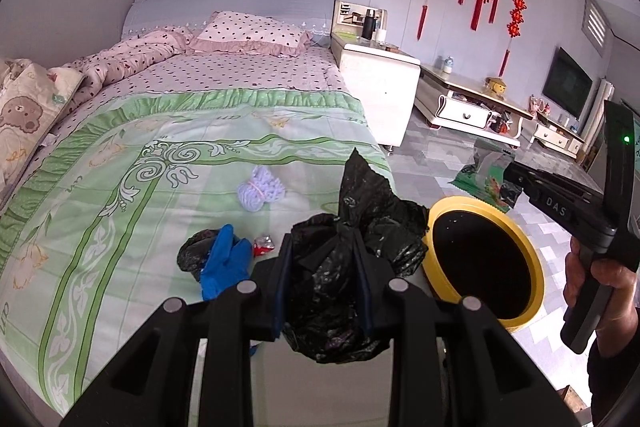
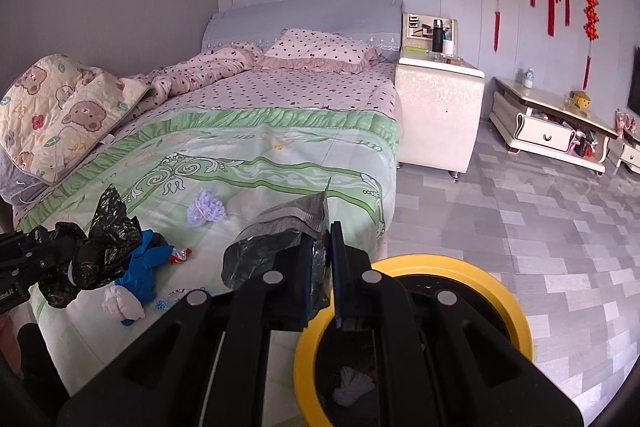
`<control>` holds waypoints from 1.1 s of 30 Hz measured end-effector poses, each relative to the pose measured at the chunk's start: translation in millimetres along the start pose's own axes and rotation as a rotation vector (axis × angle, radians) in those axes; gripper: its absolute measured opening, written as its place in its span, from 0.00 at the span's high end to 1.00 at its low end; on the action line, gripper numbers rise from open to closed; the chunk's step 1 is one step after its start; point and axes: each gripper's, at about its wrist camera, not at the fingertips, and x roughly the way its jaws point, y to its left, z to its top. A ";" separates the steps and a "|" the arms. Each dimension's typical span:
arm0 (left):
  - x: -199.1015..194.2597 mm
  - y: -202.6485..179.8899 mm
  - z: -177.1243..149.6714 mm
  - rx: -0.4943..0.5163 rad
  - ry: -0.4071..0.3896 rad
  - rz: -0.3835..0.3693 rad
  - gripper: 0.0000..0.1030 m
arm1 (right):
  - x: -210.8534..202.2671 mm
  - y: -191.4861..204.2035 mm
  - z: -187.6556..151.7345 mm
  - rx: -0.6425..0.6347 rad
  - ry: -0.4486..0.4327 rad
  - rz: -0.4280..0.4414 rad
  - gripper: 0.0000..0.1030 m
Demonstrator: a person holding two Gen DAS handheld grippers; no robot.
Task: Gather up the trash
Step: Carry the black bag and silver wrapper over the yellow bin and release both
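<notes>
My left gripper [image 1: 323,279] is shut on a crumpled black plastic bag [image 1: 340,227], held above the bed's foot end. To its right stands a yellow-rimmed bin [image 1: 434,239] with a dark inside. My right gripper [image 2: 322,255] is shut on a silver and green foil wrapper [image 2: 292,219] just over the bin's rim [image 2: 432,263]. In the left wrist view the right gripper [image 1: 511,181] holds that wrapper [image 1: 482,181] beyond the bin. The left gripper [image 2: 60,257] with its black bag [image 2: 108,239] shows at the left of the right wrist view.
On the green bedspread [image 1: 120,187] lie a blue glove [image 1: 222,259], another black bag [image 1: 191,254], a red and white wrapper [image 1: 263,245] and a lilac yarn ball [image 1: 260,189]. A white tissue wad [image 2: 120,303] lies near the bed's edge. A white nightstand [image 2: 438,115] stands beyond.
</notes>
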 end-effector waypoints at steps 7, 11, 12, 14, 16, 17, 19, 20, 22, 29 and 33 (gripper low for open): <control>26.8 -44.0 15.7 0.058 0.016 -0.053 0.75 | -17.0 -34.2 -3.8 0.020 0.002 -0.045 0.92; 43.2 -72.2 21.6 0.089 0.031 -0.088 0.75 | -25.6 -55.8 -8.5 0.032 0.011 -0.076 0.92; 47.3 -78.4 22.0 0.096 0.034 -0.097 0.75 | -26.4 -61.2 -9.9 0.034 0.016 -0.082 0.92; 57.1 -91.3 23.1 0.109 0.042 -0.110 0.75 | -30.1 -72.0 -12.7 0.040 0.019 -0.100 0.92; 67.8 -103.0 23.4 0.115 0.055 -0.124 0.75 | -32.6 -84.6 -15.8 0.048 0.027 -0.113 0.92; 73.5 -109.2 24.0 0.114 0.063 -0.131 0.75 | -33.4 -89.2 -17.0 0.053 0.030 -0.117 0.92; 84.1 -119.2 24.4 0.113 0.078 -0.148 0.75 | -33.5 -98.9 -21.3 0.062 0.044 -0.128 0.92; 89.1 -124.9 24.4 0.118 0.084 -0.152 0.75 | -33.3 -104.4 -23.8 0.069 0.050 -0.135 0.92; 98.3 -135.6 23.1 0.131 0.095 -0.161 0.75 | -32.2 -111.7 -29.2 0.081 0.065 -0.135 0.92; 130.7 -165.1 20.6 0.143 0.148 -0.175 0.75 | -16.2 -134.9 -43.1 0.131 0.146 -0.148 0.92; 146.4 -176.3 17.2 0.148 0.181 -0.173 0.75 | -7.9 -142.5 -48.0 0.142 0.183 -0.155 0.92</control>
